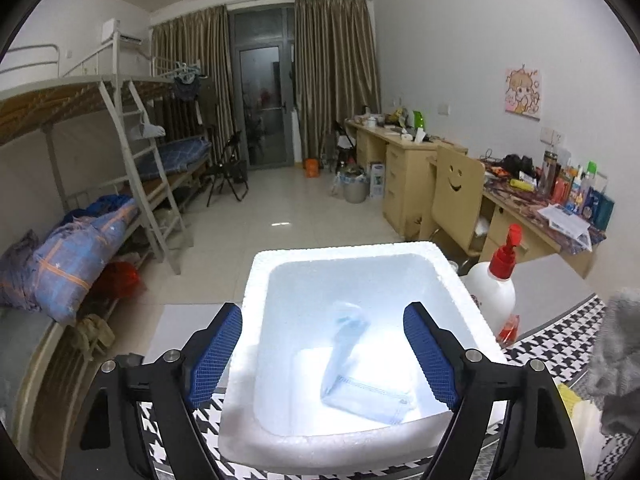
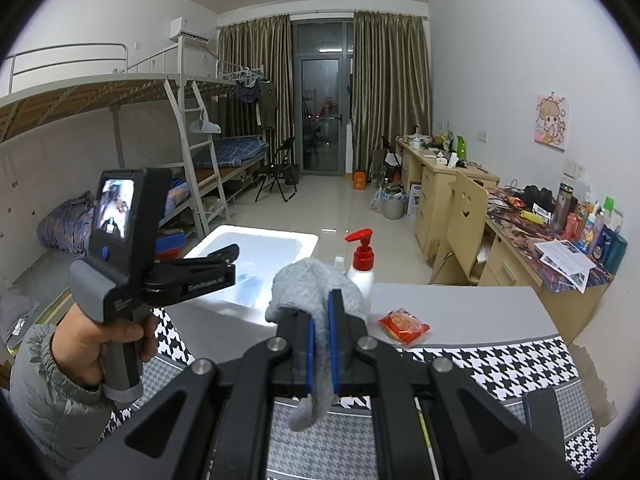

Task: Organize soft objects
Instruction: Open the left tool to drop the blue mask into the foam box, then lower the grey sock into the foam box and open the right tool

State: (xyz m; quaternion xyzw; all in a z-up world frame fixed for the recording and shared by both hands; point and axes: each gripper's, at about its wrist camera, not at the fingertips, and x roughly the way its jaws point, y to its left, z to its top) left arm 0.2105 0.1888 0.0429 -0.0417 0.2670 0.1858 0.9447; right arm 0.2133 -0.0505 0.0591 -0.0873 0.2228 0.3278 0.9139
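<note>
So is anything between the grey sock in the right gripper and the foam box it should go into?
The grey sock is clamped in the right gripper. The open left gripper hangs over the foam box, partly across its opening. The pump bottle stands beside the box, off the direct line.

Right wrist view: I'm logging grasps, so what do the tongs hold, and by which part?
The right tongs are shut on a grey sock, pinched across its middle; one end bunches above, the other dangles below.
</note>
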